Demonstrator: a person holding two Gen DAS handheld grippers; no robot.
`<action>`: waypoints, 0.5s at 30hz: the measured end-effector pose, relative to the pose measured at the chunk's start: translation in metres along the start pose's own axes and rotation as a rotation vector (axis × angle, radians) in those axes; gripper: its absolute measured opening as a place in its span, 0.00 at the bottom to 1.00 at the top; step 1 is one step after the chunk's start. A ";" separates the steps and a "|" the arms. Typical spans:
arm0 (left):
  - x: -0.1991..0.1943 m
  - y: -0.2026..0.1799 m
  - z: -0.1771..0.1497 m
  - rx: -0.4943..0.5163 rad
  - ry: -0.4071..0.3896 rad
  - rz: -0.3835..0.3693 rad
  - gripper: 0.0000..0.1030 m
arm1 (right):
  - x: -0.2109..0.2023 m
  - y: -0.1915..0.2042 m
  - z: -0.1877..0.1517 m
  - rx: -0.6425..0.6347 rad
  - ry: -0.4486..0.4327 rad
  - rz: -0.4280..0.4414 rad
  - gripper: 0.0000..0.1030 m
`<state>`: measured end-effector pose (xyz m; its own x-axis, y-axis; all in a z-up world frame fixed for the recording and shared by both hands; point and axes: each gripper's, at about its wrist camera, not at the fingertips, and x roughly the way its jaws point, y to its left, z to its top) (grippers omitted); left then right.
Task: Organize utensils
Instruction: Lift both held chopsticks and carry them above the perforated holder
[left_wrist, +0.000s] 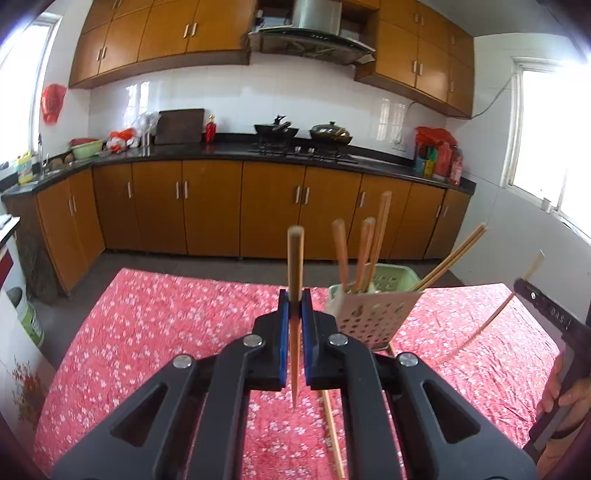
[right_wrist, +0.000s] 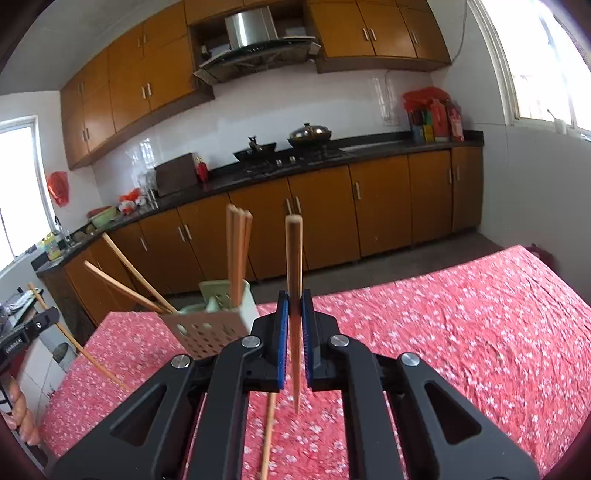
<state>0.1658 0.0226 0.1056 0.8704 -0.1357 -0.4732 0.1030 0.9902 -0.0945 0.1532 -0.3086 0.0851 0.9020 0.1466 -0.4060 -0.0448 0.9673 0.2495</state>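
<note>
My left gripper (left_wrist: 295, 299) is shut on a wooden chopstick (left_wrist: 295, 258) that stands nearly upright between its blue pads, above the red floral tablecloth (left_wrist: 155, 332). My right gripper (right_wrist: 294, 299) is likewise shut on an upright wooden chopstick (right_wrist: 294, 254). A pale green perforated utensil holder (left_wrist: 373, 310) stands just right of the left gripper and holds several chopsticks; in the right wrist view this holder (right_wrist: 210, 325) sits left of the right gripper. The right gripper with its chopstick (left_wrist: 480, 328) shows at the right edge. One loose chopstick (left_wrist: 334, 435) lies on the cloth.
The table ends at its far edge (left_wrist: 221, 275), with grey floor and orange base cabinets (left_wrist: 210, 210) beyond. A black counter carries woks (left_wrist: 330, 133), a cutting board and bags. A person's hand (left_wrist: 561, 391) holds the right tool. Windows stand at both sides.
</note>
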 end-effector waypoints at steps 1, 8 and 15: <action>-0.002 -0.003 0.003 0.004 -0.004 -0.011 0.07 | -0.002 0.002 0.003 -0.002 -0.009 0.010 0.08; -0.015 -0.032 0.033 0.019 -0.059 -0.083 0.07 | -0.015 0.025 0.039 -0.013 -0.101 0.086 0.08; -0.015 -0.066 0.086 -0.012 -0.171 -0.124 0.07 | -0.012 0.053 0.083 -0.015 -0.238 0.101 0.08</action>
<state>0.1871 -0.0378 0.1944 0.9205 -0.2477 -0.3023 0.2093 0.9657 -0.1538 0.1754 -0.2763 0.1760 0.9682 0.1918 -0.1604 -0.1451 0.9535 0.2643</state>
